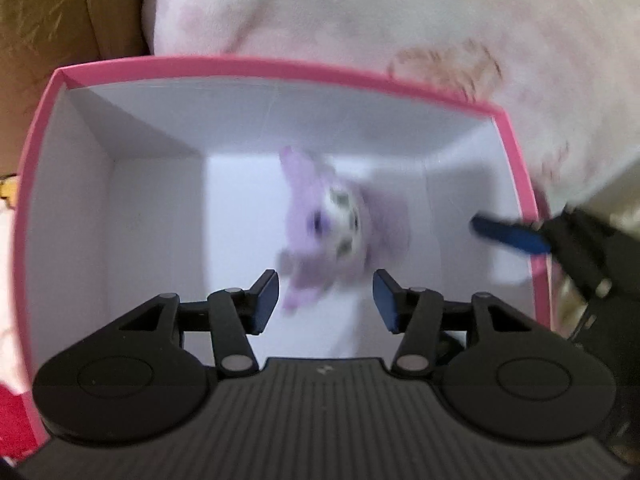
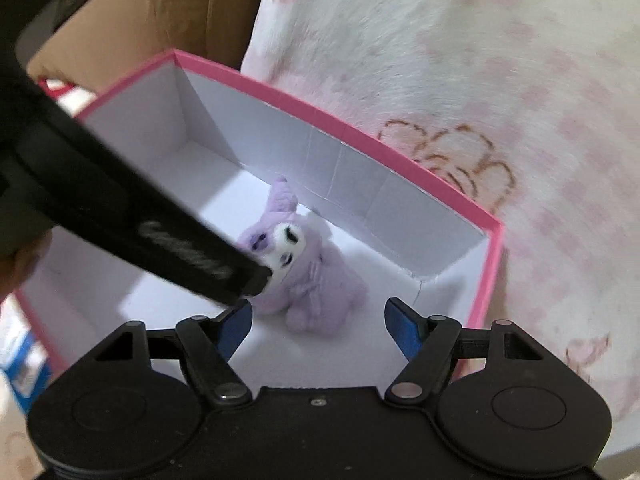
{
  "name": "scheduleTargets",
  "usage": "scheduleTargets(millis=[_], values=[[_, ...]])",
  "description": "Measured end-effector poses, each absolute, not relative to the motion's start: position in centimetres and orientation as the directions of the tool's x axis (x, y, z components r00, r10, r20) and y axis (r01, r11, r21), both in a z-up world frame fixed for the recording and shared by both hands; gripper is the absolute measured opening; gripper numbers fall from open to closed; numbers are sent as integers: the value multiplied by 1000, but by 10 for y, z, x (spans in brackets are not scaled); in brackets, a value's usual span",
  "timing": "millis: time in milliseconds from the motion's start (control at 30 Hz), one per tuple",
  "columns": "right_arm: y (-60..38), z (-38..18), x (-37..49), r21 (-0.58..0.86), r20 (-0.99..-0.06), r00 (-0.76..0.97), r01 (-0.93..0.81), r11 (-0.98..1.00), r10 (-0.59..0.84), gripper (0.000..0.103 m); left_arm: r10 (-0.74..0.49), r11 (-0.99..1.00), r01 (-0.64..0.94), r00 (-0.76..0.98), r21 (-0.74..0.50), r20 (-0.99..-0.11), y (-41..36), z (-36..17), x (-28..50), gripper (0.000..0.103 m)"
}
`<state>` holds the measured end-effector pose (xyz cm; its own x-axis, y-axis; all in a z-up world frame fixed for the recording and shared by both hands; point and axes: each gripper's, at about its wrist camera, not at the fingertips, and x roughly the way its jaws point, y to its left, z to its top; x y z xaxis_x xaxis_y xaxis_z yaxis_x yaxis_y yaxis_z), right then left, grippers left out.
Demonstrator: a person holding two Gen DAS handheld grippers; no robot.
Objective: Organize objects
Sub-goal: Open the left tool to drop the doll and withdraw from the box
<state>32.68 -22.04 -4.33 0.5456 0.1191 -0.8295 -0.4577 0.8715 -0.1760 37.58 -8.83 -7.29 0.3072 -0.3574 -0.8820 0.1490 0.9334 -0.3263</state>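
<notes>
A pink box with white inner walls stands open on a bed. A small purple plush toy with a white face sits on the box floor, near the far wall. In the left wrist view the plush toy is blurred, just beyond my left gripper, which hangs open over the box with nothing pressed between its pads. My right gripper is open and empty above the box's near right part. One of its blue fingers reaches in over the right rim. The left gripper's black body hides part of the toy's face.
A white blanket with pink flower prints lies around and behind the box. A brown cushion sits beyond the box's far left corner. A blue and white packet lies left of the box, and a red item near its left wall.
</notes>
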Motion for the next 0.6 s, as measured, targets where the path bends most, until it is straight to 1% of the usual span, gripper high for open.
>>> scheduleTargets(millis=[100, 233, 367, 500, 600], values=[[-233, -33, 302, -134, -818, 554, -444, 886, 154, 77, -346, 935, 197, 317, -295, -883, -84, -55, 353, 56], [-236, -15, 277, -68, -804, 560, -424, 903, 202, 78, -297, 944, 247, 354, -218, -887, -75, -25, 338, 58], [-242, 3, 263, -12, -788, 564, -416, 909, 248, 78, -290, 941, 276, 367, -194, -884, -68, 3, 308, 60], [-248, 32, 224, 8, -782, 565, -412, 911, 263, 78, -305, 925, 328, 348, -190, -887, -68, 22, 289, 63], [-245, 45, 209, 9, -779, 567, -415, 910, 266, 78, -283, 915, 376, 343, -145, -896, -73, 34, 266, 65]])
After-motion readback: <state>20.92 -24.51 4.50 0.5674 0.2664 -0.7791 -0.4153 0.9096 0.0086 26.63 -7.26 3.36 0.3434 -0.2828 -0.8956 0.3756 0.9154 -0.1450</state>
